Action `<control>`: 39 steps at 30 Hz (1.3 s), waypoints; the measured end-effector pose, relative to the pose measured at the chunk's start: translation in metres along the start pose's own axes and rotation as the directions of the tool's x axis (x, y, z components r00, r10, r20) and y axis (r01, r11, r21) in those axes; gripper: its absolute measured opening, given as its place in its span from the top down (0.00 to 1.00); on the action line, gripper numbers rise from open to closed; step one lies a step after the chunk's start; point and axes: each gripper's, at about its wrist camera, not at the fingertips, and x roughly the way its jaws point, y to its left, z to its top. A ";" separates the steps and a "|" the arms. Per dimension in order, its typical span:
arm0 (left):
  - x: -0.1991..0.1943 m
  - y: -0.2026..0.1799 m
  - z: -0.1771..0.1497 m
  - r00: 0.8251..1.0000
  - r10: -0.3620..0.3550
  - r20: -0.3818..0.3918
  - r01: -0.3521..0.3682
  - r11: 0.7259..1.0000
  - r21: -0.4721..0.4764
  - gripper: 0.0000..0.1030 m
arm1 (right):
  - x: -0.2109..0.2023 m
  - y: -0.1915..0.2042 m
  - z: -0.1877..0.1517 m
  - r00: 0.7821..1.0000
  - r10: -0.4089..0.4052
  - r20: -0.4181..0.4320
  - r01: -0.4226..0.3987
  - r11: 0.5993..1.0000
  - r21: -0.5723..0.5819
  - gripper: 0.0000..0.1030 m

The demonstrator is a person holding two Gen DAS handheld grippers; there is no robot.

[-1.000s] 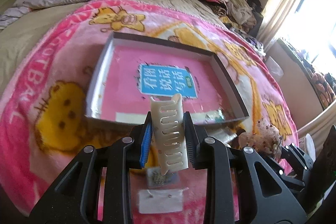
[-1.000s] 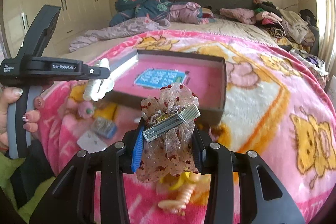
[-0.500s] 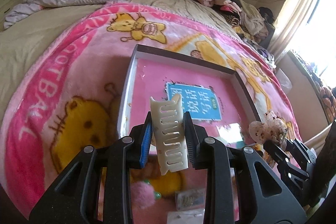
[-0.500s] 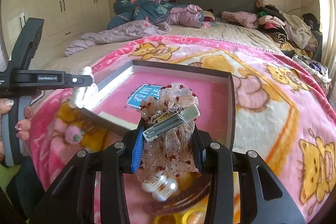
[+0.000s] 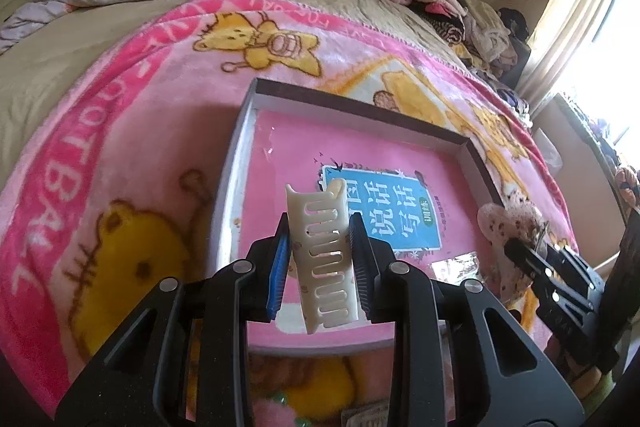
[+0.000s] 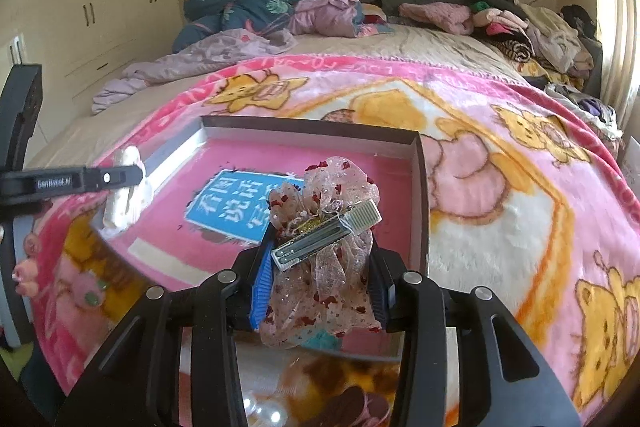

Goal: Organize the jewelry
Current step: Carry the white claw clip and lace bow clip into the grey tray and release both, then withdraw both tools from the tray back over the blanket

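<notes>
- Above the near edge of the shallow box (image 5: 460, 141), lying on the pink blanket (image 5: 120, 131): left gripper (image 5: 320, 263) clamped on a cream claw clip (image 5: 322, 259), held upright, teeth end forward over the box's near-left part.
- Over the near-right part of the same box: right gripper (image 6: 320, 275) pinched on a sheer bow clip (image 6: 326, 227), metal bar (image 6: 326, 235) lying slantwise across the top.
- Inside the box: only a pink book cover with a blue label (image 5: 384, 215) visible; nothing yet set down, so probably the placing step for both pieces.
- Risk of a snag on release: gauzy fabric bunched between the pads, likely to cling to the ribbed rubber and drag out with the gripper.
- Risk of a bounce: hard clip dropped from height onto a slick cover, likely to skid toward the left wall (image 5: 234, 163) or over it.
- Risk of a clash: both tools crowded at the same near edge, close beside each other; better one at a time.
- Risk of a tip: light box on soft bedding, easily nudged or tilted by a fingertip on the near rim.
- Loose pieces on the blanket near the box's front, pearls (image 6: 260, 411) among them, easily knocked further away.
</notes>
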 end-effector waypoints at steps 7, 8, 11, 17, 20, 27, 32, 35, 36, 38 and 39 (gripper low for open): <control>0.015 -0.001 -0.002 1.000 0.008 -0.030 -0.007 1.000 0.011 0.79 | 0.017 -0.006 0.004 1.000 -0.003 -0.031 0.004 1.000 0.014 0.62; 0.015 0.000 -0.001 0.999 0.011 -0.031 -0.010 1.000 0.013 0.79 | 0.018 -0.006 0.004 0.999 -0.005 -0.036 0.005 1.000 0.014 0.62; 0.013 0.000 0.001 0.999 0.022 -0.031 -0.021 1.000 0.023 0.79 | 0.024 -0.006 0.004 0.999 -0.005 -0.051 0.006 1.000 0.017 0.60; 0.007 0.000 0.002 0.998 0.056 -0.020 -0.055 0.998 0.043 0.69 | 0.032 -0.007 0.004 0.996 -0.012 -0.084 0.014 0.999 0.030 0.46; 0.004 0.001 0.001 0.998 0.063 -0.020 -0.063 0.997 0.045 0.68 | 0.031 -0.007 0.003 0.997 -0.018 -0.080 0.020 0.999 0.028 0.39; -0.007 0.000 -0.007 0.998 0.066 -0.009 -0.065 0.997 0.050 0.58 | 0.011 -0.009 0.001 0.999 -0.032 -0.030 0.034 0.998 0.049 0.16; -0.020 -0.006 -0.018 0.998 0.061 0.005 -0.061 0.996 0.057 0.47 | -0.008 -0.010 -0.003 0.999 -0.036 -0.005 0.036 0.998 0.061 0.10; -0.027 -0.009 -0.022 0.998 0.061 0.011 -0.062 0.996 0.063 0.44 | -0.020 -0.008 -0.007 0.999 -0.042 0.006 0.041 0.997 0.063 0.09; -0.029 -0.009 -0.023 0.998 0.062 0.013 -0.062 0.996 0.063 0.44 | -0.024 -0.007 -0.009 0.999 -0.042 0.010 0.042 0.997 0.064 0.08; -0.035 -0.010 -0.026 0.998 0.063 0.022 -0.065 0.996 0.066 0.42 | -0.031 -0.006 -0.011 0.999 -0.045 0.015 0.044 0.997 0.061 0.08; -0.038 -0.010 -0.028 0.998 0.064 0.025 -0.065 0.996 0.065 0.42 | -0.035 -0.005 -0.012 0.999 -0.046 0.018 0.045 0.997 0.059 0.08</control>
